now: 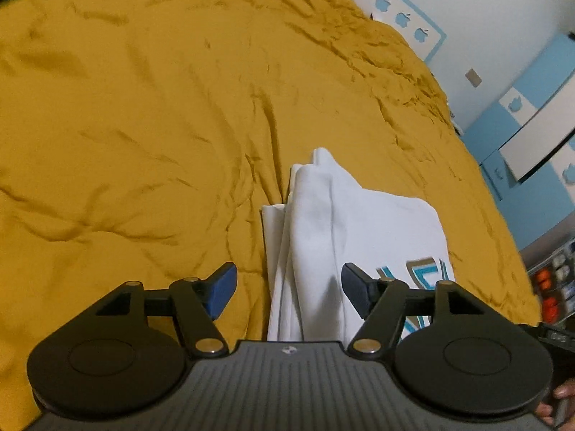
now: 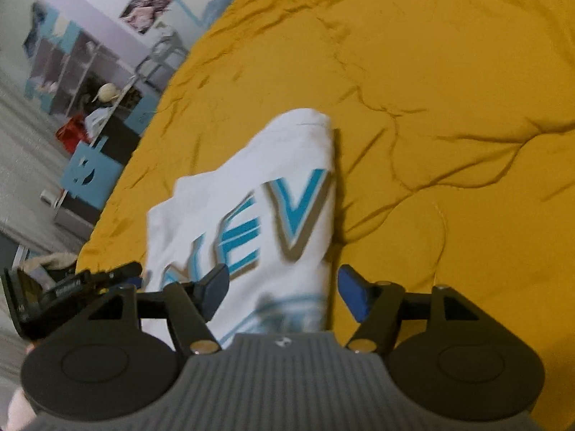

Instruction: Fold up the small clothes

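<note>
2 grippers are held over a folded white shirt [image 1: 359,230] laid on the mustard bedspread [image 1: 143,107]. The left gripper [image 1: 289,289] is spread wide, nothing pinched. The right gripper [image 2: 284,292] is likewise parted above the blue lettering [image 2: 284,215].

A rumpled mustard-yellow bedspread [image 1: 143,125] covers the bed; blue-and-white wall panels [image 1: 532,115] with bird shapes stand beyond it; a cluttered shelf unit [image 2: 82,72] stands near a blue box [image 2: 90,174].
</note>
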Demonstrator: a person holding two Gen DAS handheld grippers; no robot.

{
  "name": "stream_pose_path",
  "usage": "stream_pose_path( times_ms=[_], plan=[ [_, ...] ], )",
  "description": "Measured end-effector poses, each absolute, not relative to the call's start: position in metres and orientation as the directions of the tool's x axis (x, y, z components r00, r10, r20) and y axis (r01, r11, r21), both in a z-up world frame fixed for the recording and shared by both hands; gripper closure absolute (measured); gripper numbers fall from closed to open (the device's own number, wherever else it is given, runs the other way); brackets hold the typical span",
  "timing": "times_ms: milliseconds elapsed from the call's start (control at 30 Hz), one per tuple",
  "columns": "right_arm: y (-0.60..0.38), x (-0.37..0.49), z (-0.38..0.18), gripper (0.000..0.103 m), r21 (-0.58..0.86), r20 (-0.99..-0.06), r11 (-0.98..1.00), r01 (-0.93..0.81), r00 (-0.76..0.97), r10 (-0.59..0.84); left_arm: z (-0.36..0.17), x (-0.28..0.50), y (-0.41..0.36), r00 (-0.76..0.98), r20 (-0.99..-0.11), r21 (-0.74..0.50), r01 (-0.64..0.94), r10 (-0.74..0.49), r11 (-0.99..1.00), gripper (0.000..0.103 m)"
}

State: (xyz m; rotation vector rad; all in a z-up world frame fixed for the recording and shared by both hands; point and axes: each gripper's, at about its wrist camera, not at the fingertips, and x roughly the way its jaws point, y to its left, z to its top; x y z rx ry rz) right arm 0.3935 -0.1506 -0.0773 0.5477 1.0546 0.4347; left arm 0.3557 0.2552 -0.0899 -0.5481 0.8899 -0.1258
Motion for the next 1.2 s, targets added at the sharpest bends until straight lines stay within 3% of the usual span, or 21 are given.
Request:
stream_pose_path(
  times_ms=[300, 567, 733, 833, 1200],
  plan=[
    [-0.148, 0.446, -0.120, 0.041, 0.678, -0.690, 0.733, 0.052, 0.388, 0.611, -0.130, 0.395, 0.268, 0.640, -0.647, -0.659, -0.196, -0.414, 0.726, 0.030],
    [-0.122, 0.476, -0.135, 0.041, 0.663, -0.710, 0.747, 0.046, 0.355, 0.609, -0.143, 0.416, 0.269, 0.649, -0.635, -0.702, -0.257, -0.420, 0.663, 0.058],
    [-0.120, 0.477, -0.136, 0.078, 0.661, -0.714, 0.746, 0.080, 0.370, 0.594, -0.127, 0.410, 0.254, 0.673, -0.651, -0.656, -0.264, -0.352, 0.707, 0.074],
    [-0.112, 0.467, -0.115, 0.090, 0.622, -0.713, 0.783, 0.001, 0.413, 0.566, -0.107, 0.400, 0.246, 0.699, -0.637, -0.630, -0.230, -0.324, 0.742, 0.079],
    [-0.107, 0.412, 0.001, 0.094, 0.599, -0.563, 0.770, -0.221, 0.568, 0.601, -0.002, 0.321, 0.215, 0.871, -0.439, -0.563, -0.077, -0.219, 0.823, 0.081]
  ],
)
